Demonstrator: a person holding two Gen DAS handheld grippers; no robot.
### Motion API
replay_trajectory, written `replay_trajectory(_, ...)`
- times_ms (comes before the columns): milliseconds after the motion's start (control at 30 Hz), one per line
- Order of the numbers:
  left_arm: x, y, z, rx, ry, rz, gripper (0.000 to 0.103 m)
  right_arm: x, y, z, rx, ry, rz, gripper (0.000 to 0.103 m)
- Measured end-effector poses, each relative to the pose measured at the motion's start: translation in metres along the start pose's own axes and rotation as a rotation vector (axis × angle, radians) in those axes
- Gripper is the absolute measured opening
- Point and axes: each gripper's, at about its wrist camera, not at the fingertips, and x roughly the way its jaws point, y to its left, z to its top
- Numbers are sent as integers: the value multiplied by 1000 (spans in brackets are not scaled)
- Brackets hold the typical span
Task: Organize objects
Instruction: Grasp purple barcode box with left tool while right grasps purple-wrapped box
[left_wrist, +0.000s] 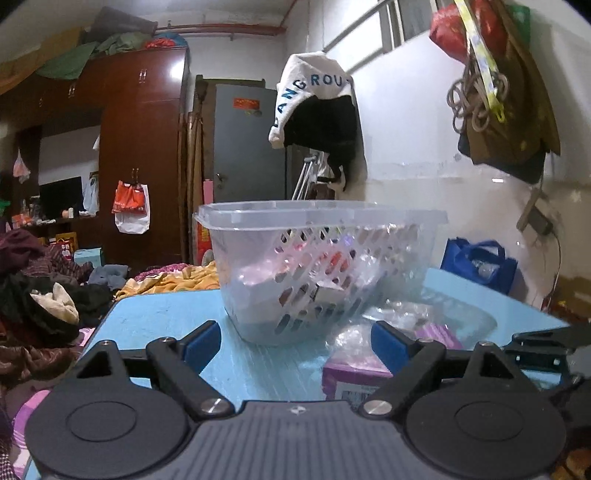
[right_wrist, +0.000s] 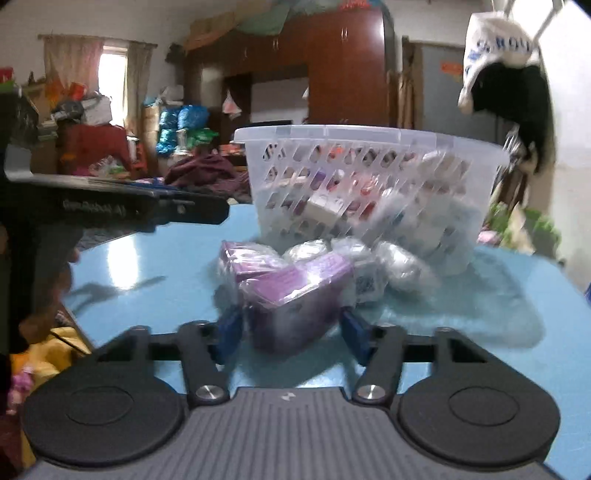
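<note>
At the far left of the left wrist view, heaped clothes (left_wrist: 40, 280) lie beyond the edge of the blue desk (left_wrist: 155, 317). The left gripper (left_wrist: 295, 345) stands wide open over the desk with nothing between its blue fingers (left_wrist: 201, 345). Straight ahead of it sits a clear plastic basket (left_wrist: 317, 266) with a latticed side, upright on the desk and holding small boxes and packets too blurred to name. Just right of the basket, low in the view, a purple box (left_wrist: 354, 373) wrapped in clear plastic lies on the desk, close to the gripper's right finger. A blue bag (left_wrist: 480, 264) rests against the wall at the far right.

In the right wrist view, the other tool reaches in from the left edge. In the middle, the right gripper (right_wrist: 291, 330) has its fingers (right_wrist: 229, 330) narrowed on either side of the near purple box (right_wrist: 295, 306); the picture is blurred, so whether the pads press on it cannot be told. More plastic-wrapped bundles (right_wrist: 369, 258) lie touching behind that box, against the foot of the basket (right_wrist: 369, 184).
</note>
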Motion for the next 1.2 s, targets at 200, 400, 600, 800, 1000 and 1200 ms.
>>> replay_trajectory(200,7,-16,-8,41,41,-19,91,-23,-21,0,31,-32,-38,48)
replay_trajectory(400,8,-31,-12,69,37,-19,91,-29,-31,-3,47,-38,-66,46)
replay_trajectory(600,6,-40,-12,82,43,-36,91,-23,-35,-8,62,-18,-70,48)
replay_trajectory(800,3,-50,-13,111,37,-40,91,-23,-32,-9,55,-19,-73,52)
replay_trajectory(1000,6,-55,-15,124,48,-41,91,-23,-32,-9,62,-31,-87,59)
replay_trajectory(1200,11,-59,-18,145,61,-32,91,-18,-29,-8,61,-33,-117,60)
